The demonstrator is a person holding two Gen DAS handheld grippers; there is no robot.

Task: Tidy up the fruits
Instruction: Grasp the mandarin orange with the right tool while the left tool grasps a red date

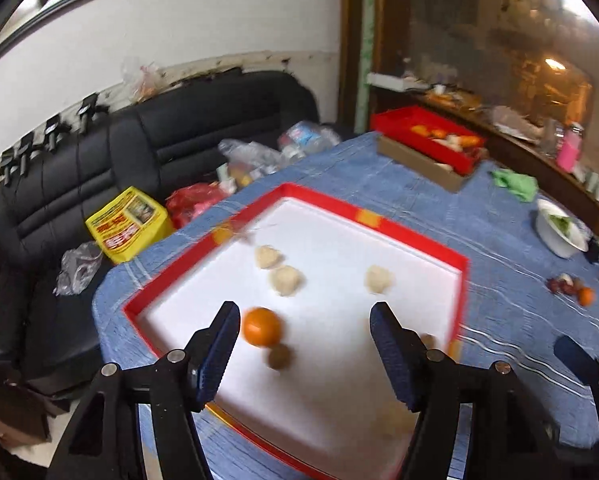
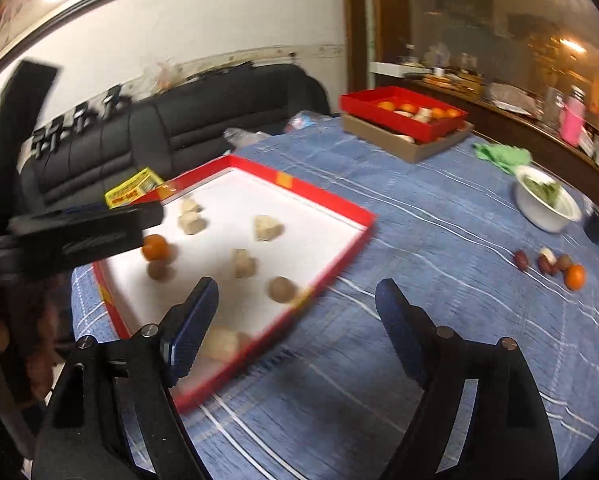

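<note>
Both grippers stand spread wide with nothing between their fingers. Left gripper (image 1: 305,344) hangs over the near half of the red-rimmed white tray (image 1: 415,236), and an orange (image 1: 262,327) sits just beside its left finger, at about 9 o'clock from the gap. Right gripper (image 2: 297,320) hovers over the blue tablecloth (image 2: 419,240), with the tray's near corner at its 10 o'clock.

Sorting looks well under way, though not finished. Inside the tray lie several pale, lumpy fruits (image 2: 266,227), the orange, and two small brown round fruits (image 2: 282,289); motion blur keeps me from naming the pale or brown ones more closely. They are scattered across the white floor, not grouped.

Still loose on the cloth, at roughly 2 o'clock from the right gripper and well apart from the tray, is a small cluster (image 2: 547,264): two dark red fruits, a brownish one, a pale piece and a second orange (image 2: 574,276). These appear to be what remains to be gathered.

At the far end of the table, near 12 o'clock, a red box (image 2: 363,108) stacked on a brown cardboard tray holds more oranges and pale items; whether that counts as done or as a source, I cannot tell. A white bowl (image 2: 545,216) with greens sits at 2 o'clock, farther off.
</note>
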